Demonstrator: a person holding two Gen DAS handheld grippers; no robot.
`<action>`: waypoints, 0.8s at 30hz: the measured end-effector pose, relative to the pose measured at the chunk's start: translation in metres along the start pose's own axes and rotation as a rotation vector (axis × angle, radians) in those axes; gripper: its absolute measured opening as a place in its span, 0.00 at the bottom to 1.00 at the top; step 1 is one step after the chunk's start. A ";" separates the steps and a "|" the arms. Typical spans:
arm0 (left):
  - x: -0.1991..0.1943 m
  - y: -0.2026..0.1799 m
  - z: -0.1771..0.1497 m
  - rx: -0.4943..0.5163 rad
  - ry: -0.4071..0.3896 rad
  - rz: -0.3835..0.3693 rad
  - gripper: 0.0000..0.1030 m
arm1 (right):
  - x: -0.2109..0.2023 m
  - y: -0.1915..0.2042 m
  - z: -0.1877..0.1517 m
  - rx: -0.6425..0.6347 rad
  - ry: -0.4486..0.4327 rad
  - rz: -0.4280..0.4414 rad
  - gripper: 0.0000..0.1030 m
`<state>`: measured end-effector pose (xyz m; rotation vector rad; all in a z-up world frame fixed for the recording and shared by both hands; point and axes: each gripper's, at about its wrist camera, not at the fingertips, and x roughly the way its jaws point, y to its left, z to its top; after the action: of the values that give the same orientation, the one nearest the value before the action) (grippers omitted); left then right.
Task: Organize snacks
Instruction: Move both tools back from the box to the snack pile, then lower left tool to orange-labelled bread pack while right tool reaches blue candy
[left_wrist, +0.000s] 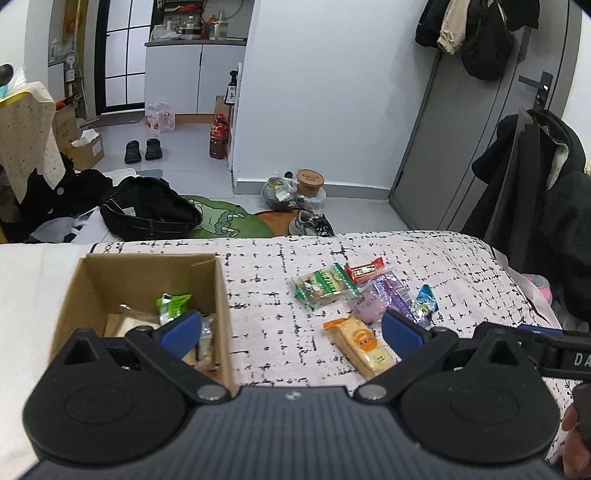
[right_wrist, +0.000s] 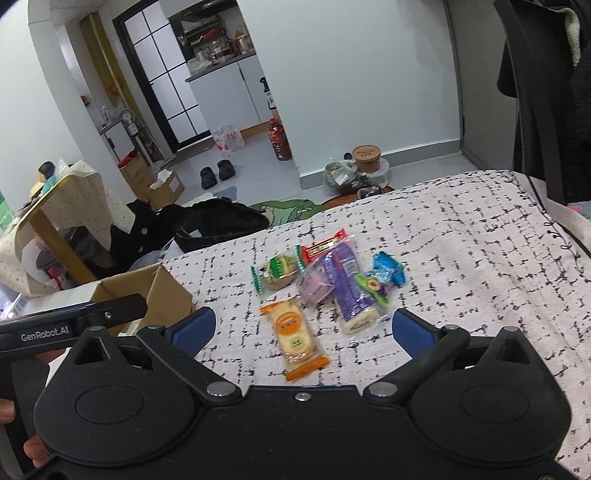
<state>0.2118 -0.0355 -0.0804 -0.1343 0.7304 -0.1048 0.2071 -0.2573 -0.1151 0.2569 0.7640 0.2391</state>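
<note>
The snacks lie in a loose heap on the checked bed cover, well to the right of the cardboard box, which already holds a green packet and others. Both sets of tongs hang spread and empty: the left tongs near the box, the right tongs straddling the orange-wrapped cake, likely the next pick since it lies nearest.

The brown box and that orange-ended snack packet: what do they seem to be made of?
The brown box looks like plain corrugated cardboard: matte tan walls with folded flaps and raw cut edges. The orange-ended snack packet appears to be thin glossy plastic film, clear in the middle so the pale cake shows through, with crimped ends.
</note>
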 end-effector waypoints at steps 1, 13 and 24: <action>0.002 -0.003 0.001 0.005 0.001 -0.004 1.00 | -0.001 -0.003 0.000 0.003 -0.001 -0.004 1.00; 0.031 -0.036 0.002 0.048 0.039 -0.047 1.00 | -0.002 -0.030 0.001 0.037 -0.012 -0.059 1.00; 0.062 -0.062 -0.009 0.042 0.086 -0.067 0.98 | 0.005 -0.051 -0.001 0.072 -0.005 -0.091 1.00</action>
<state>0.2485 -0.1058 -0.1183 -0.1150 0.8093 -0.1906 0.2165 -0.3038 -0.1352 0.2895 0.7786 0.1248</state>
